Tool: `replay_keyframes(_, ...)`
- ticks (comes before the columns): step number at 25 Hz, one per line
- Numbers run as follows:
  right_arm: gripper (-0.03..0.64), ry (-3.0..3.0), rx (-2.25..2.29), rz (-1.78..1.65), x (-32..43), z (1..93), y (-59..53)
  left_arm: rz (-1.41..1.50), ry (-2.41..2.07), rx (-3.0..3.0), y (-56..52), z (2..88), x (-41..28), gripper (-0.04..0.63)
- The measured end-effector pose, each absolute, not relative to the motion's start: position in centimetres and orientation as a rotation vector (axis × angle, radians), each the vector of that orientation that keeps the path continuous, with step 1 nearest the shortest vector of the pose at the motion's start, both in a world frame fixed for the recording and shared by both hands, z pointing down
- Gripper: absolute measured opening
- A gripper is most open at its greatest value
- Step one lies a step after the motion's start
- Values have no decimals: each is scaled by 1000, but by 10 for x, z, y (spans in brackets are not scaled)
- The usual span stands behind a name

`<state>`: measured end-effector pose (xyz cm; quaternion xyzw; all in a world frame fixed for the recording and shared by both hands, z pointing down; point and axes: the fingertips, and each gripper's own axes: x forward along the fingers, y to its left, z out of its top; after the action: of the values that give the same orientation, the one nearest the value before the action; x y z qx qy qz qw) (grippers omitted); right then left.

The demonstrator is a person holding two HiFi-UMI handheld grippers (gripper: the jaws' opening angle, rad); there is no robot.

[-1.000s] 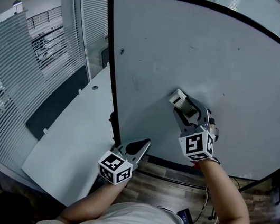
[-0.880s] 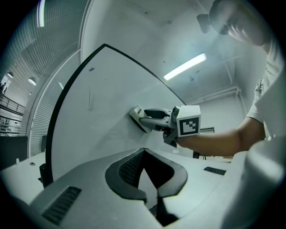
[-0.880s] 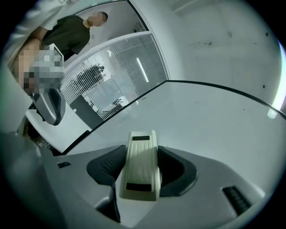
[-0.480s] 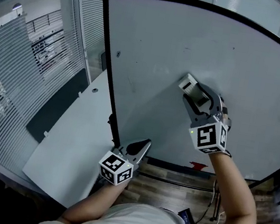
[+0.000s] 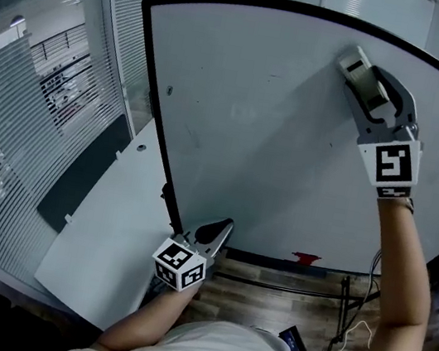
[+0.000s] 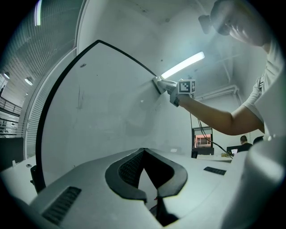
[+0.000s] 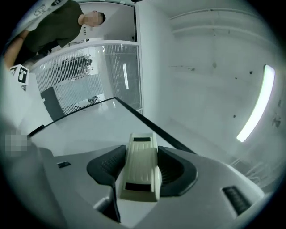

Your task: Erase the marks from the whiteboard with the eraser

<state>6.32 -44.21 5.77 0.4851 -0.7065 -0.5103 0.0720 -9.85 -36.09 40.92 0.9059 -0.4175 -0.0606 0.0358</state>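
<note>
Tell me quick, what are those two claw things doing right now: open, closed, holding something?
Left gripper: closed, holding nothing.
Right gripper: closed on the eraser.

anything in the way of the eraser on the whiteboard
Nothing visible does. The right tool holds the eraser against the whiteboard near its top edge; the left tool sits shut, down by the bottom edge.

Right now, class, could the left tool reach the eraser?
Probably not: the right tool clamps the eraser high on the whiteboard, while the left tool hangs shut near its bottom corner.
</note>
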Motion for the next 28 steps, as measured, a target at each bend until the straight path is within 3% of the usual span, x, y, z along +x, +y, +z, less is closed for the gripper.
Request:
replay_keyframes(8, 232, -2097, 1506, -1551, 85, 55, -436, -157, -1250, 2791, -363, 412, -80, 6)
replay_keyframes(28, 233, -2215, 1059, -1274, 4, 319, -449, -88, -1239, 2807, -373, 413, -59, 6)
